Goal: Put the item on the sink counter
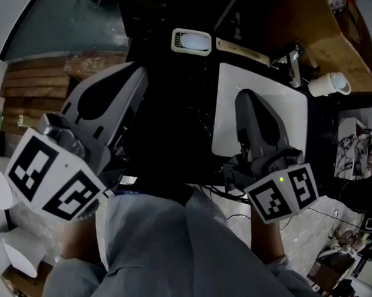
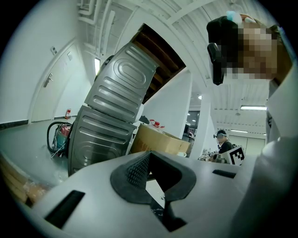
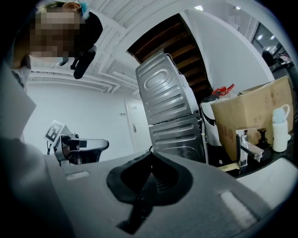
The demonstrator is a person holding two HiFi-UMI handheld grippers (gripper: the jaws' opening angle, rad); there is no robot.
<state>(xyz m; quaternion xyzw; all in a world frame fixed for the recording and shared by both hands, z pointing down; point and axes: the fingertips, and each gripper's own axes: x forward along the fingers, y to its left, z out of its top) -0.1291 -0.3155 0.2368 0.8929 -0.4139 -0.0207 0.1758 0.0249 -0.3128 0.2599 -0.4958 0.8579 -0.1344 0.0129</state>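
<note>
Where dark counter [image 1: 170, 95] runs across, white sink [image 1: 284, 107] sits at its right. L gripper [image 1: 137, 72], jaws together & empty, hangs over counter; R gripper [image 1: 244, 94], also closed on nothing, over basin. Small white dish [image 1: 191, 41] lies on counter past sink's far-left corner; can't tell if it's the item.

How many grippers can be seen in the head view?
2. The left gripper is at the left, beside the sink; the right gripper is over the sink. Both are shut and empty. None seems hidden.
</note>
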